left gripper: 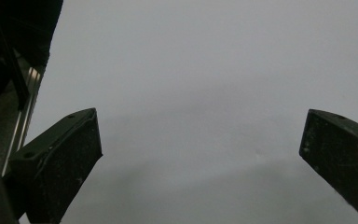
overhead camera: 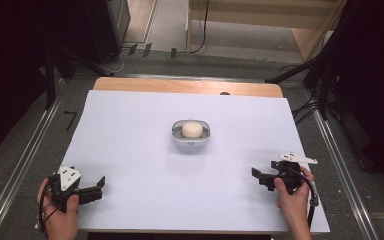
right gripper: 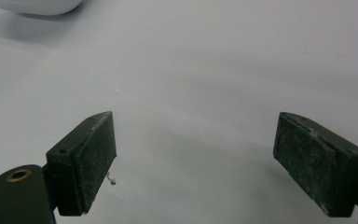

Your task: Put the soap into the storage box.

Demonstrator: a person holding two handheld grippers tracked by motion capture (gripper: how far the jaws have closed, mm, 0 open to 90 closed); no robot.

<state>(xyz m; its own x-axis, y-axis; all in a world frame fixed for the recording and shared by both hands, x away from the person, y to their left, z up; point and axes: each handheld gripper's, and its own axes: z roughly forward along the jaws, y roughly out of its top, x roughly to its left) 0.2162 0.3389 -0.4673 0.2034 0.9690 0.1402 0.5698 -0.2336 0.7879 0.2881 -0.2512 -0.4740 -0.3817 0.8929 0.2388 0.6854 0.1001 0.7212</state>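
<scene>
Status: nothing started, by the look of it. Both tongs sit at the near edge of the surface (overhead camera: 130, 150), and the work item is untouched between them.

Left tongs (overhead camera: 99, 186): resting low at the near-left corner, held by the left hand (overhead camera: 60, 212). Jaws spread wide and released in the left gripper view (left gripper: 200, 154), nothing between them, just bare white sheet ahead.

Middle: a small white container (overhead camera: 191, 133), rounded, lying ahead of and between the two tongs, well apart from each. Looks like an open case or shallow dish; can't tell which at this size. Inside it sits one round cream-coloured object (overhead camera: 192, 129), centred, filling most of the cavity. No other contents visible. No lid seen beside it.

Right tongs (overhead camera: 258, 178): near-right, held by the right hand (overhead camera: 294, 200), pointing inward toward the centre. Jaws released, wide gap, empty in the right gripper view (right gripper: 193, 158). The container's edge (right gripper: 37, 5) shows at the upper left of that view, ahead of and off to the left of its jaws, not within reach yet.

Judgement: all left to do — approach, grasp, and whatever handling of the container or its round object follows. The right tongs look better aimed for the first reach.
</scene>
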